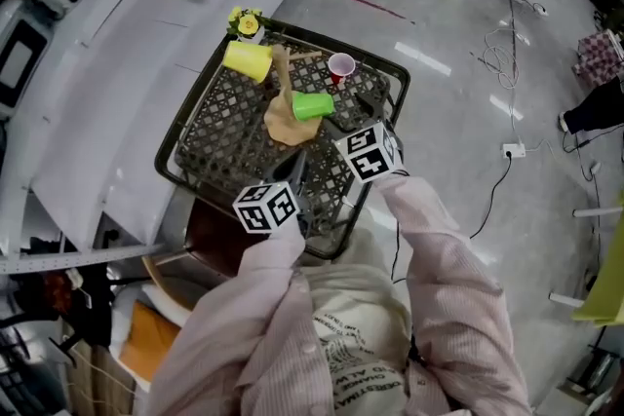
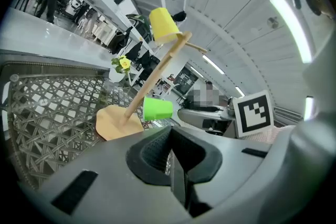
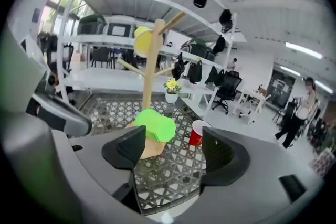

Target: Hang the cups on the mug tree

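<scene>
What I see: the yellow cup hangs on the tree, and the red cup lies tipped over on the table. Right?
Not quite. The red cup is not tipped over: it stands upright on the table, mouth up, as the right gripper view shows. The yellow cup does hang on the tree.

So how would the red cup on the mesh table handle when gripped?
The red cup looks like thin plastic, so probably light and easily squashed. It stands upright, mouth up, on the mesh table, so a nudge may tip it.
</scene>
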`<state>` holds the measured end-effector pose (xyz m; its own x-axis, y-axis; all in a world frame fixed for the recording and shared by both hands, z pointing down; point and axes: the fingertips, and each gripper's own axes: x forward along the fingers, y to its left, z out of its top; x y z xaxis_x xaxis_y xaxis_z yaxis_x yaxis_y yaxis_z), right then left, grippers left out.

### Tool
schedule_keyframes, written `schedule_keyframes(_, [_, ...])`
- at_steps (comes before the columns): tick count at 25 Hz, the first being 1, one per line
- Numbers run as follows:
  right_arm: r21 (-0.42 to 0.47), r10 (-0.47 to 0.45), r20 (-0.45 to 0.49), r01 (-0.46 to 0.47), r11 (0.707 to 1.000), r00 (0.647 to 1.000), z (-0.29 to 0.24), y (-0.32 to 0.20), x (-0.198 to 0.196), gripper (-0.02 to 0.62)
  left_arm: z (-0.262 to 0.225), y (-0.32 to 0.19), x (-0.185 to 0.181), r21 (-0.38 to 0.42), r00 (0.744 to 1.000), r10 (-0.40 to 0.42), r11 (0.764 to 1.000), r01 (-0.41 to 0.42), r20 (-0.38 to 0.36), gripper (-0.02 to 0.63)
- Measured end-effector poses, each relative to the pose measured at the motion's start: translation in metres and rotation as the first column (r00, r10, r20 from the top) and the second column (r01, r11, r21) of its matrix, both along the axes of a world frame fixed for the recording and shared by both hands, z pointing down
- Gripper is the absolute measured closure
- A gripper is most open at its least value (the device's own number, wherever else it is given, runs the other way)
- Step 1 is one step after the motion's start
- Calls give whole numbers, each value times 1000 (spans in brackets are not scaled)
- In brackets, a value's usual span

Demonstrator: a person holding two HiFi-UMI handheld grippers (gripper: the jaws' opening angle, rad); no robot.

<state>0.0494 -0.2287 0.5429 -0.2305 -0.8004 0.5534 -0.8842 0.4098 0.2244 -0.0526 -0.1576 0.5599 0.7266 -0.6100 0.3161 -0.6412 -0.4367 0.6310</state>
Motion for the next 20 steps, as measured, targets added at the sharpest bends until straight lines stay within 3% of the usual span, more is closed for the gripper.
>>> schedule_keyframes(6, [-11, 86, 165, -86, 996, 983, -1, -1, 19, 290, 4, 5, 9, -6, 1000, 13, 1000, -13, 16, 607])
schedule_keyframes(11, [-72, 165, 309, -150, 986, 937, 10, -3, 38, 290, 5, 4, 18, -16, 1000, -1, 1000, 1, 30, 607])
schedule_keyframes(20, [-109, 137, 386, -102, 989, 912, 34, -20, 72, 290, 14, 3, 53, -39, 995, -82, 996, 84, 57, 607])
